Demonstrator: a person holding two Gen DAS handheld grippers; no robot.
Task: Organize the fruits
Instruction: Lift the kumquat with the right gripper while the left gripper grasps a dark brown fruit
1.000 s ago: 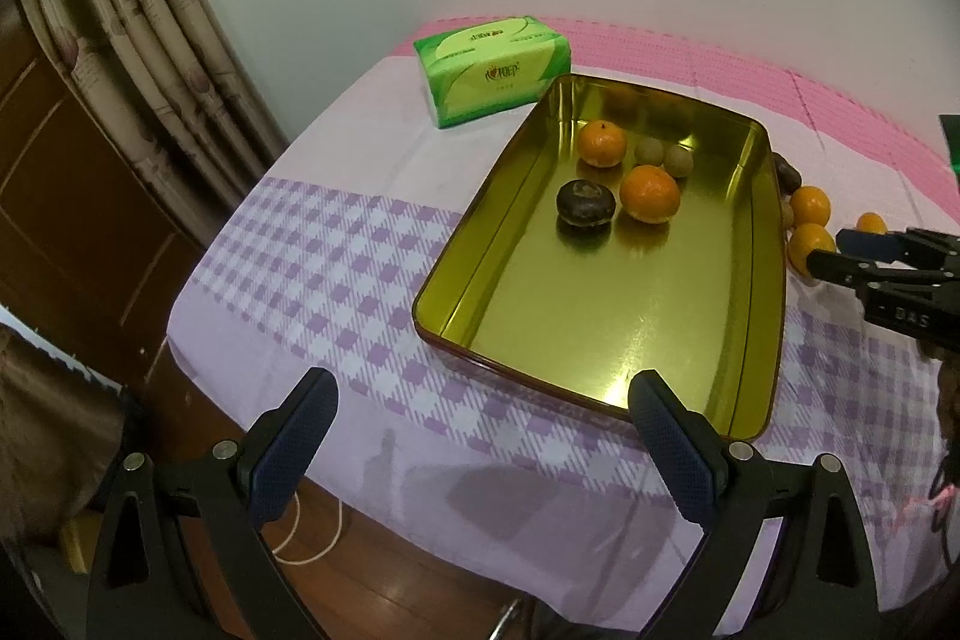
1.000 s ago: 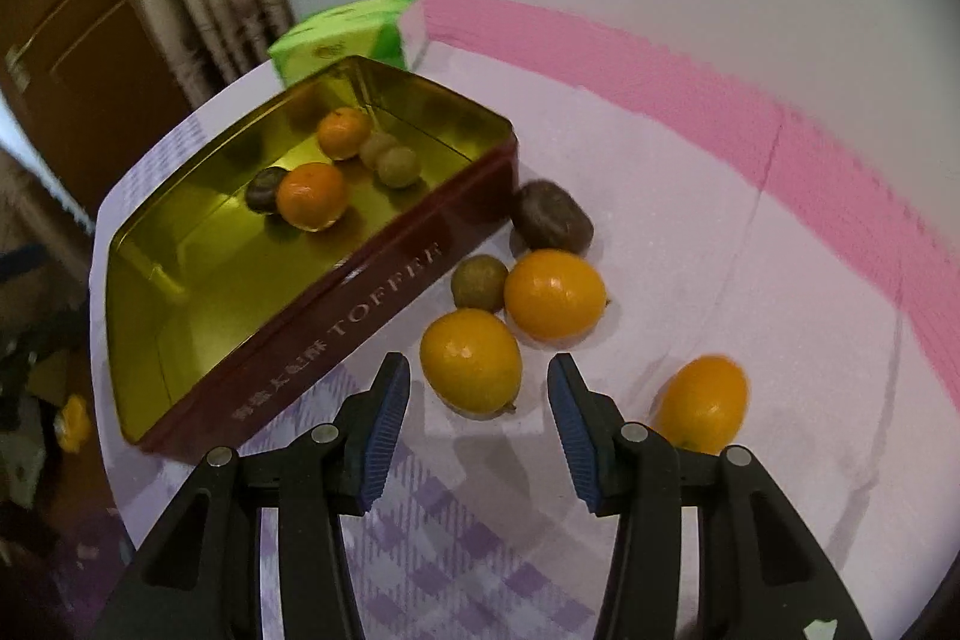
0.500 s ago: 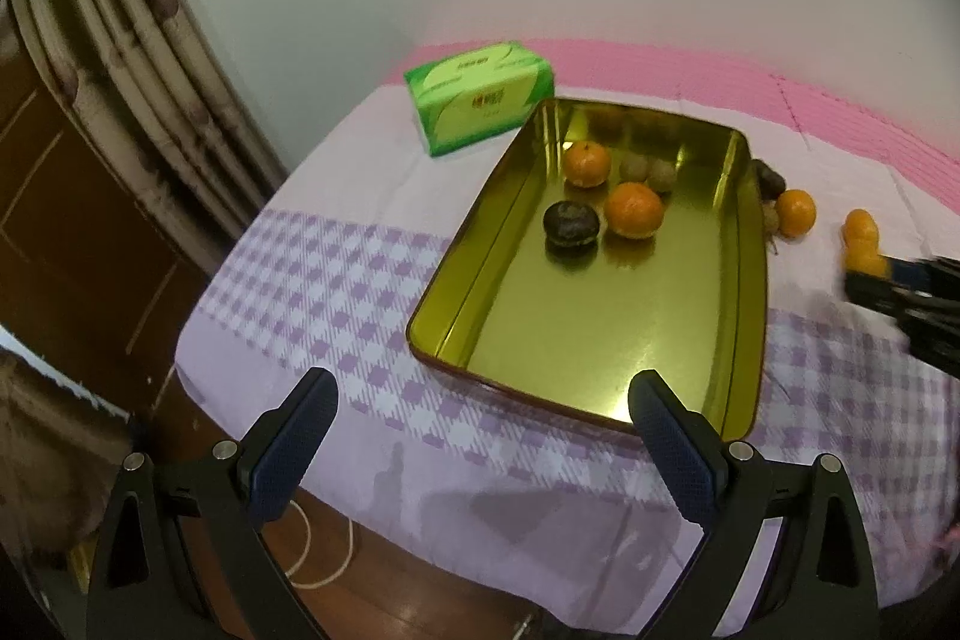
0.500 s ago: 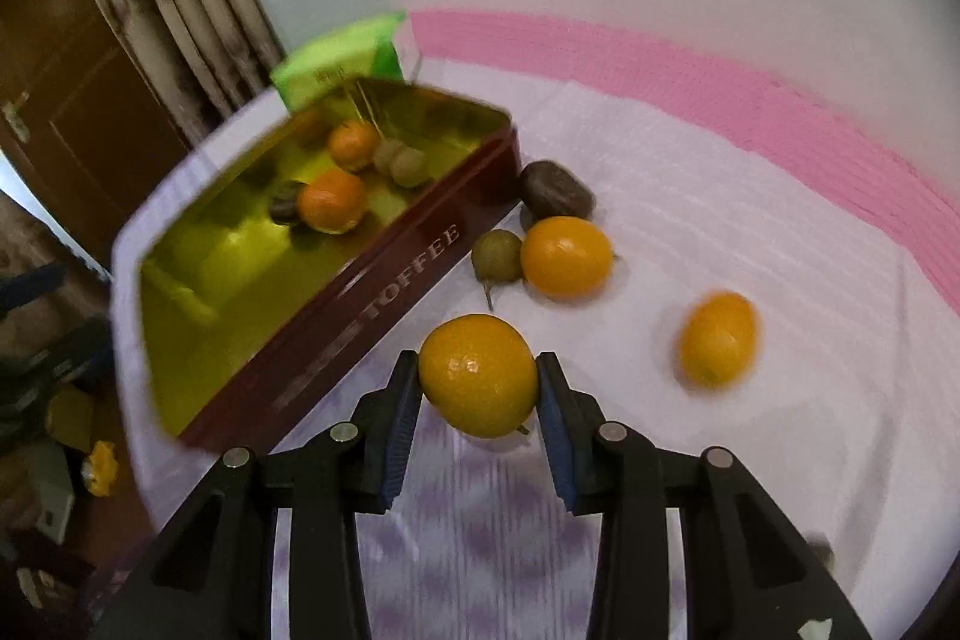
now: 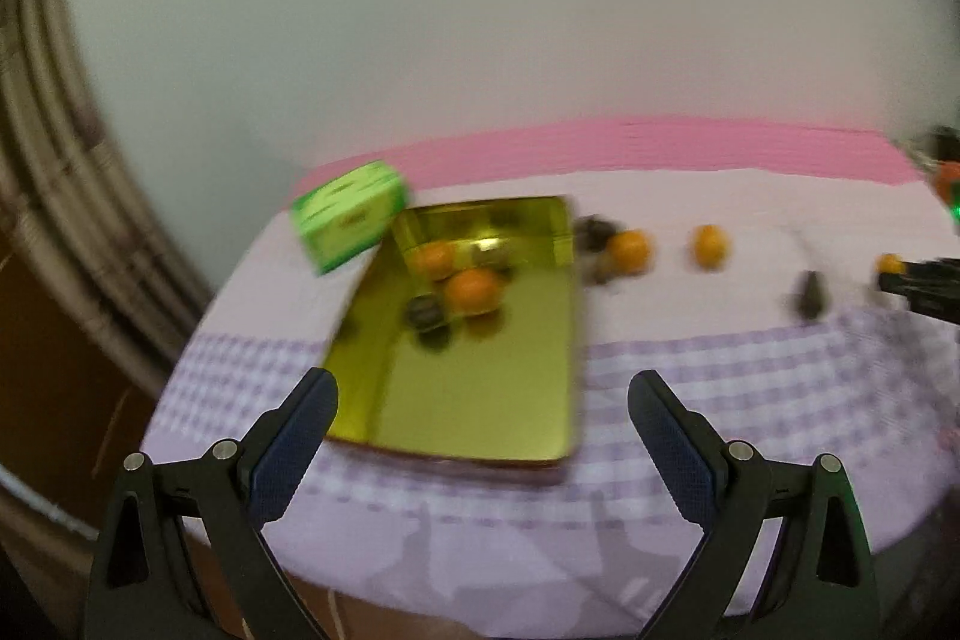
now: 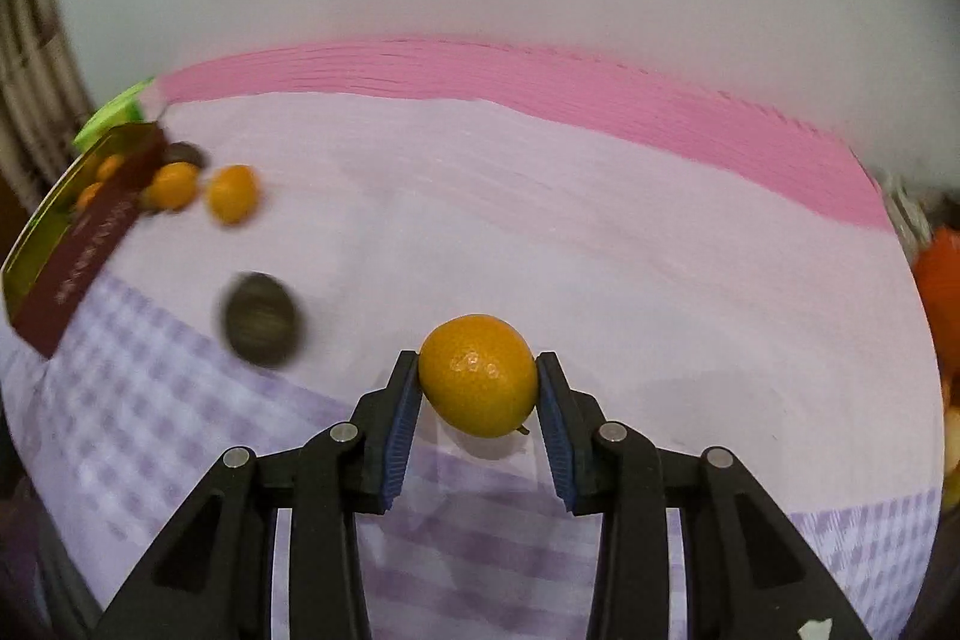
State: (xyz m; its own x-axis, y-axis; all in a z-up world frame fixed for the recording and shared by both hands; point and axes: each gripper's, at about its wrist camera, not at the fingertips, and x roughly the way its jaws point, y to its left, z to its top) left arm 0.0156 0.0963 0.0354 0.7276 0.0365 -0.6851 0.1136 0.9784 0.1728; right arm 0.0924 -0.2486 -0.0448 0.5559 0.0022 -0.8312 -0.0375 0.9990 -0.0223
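My right gripper [image 6: 477, 388] is shut on an orange [image 6: 478, 381] and holds it above the tablecloth, right of the gold tin tray [image 6: 36, 226]. A dark round fruit [image 6: 261, 319] lies on the cloth, with two oranges [image 6: 231, 193] beside the tray's maroon wall. My left gripper [image 5: 480, 418] is open and empty at the table's near edge, in front of the tray [image 5: 480, 400], which holds two oranges [image 5: 474, 289] and a dark fruit [image 5: 427, 311]. The right gripper shows at the right edge of the left wrist view [image 5: 918, 283].
A green tissue box [image 5: 348, 214] stands at the tray's far left corner. Two oranges [image 5: 627, 250] and a dark fruit [image 5: 810, 298] lie on the cloth right of the tray. Red and orange items [image 6: 939, 280] sit at the table's right edge. Curtains hang at left.
My right gripper has closed on the orange, lifted it and swung right, away from the tray. My left gripper has pulled back and turned right, so the tray looks smaller. Both views blur.
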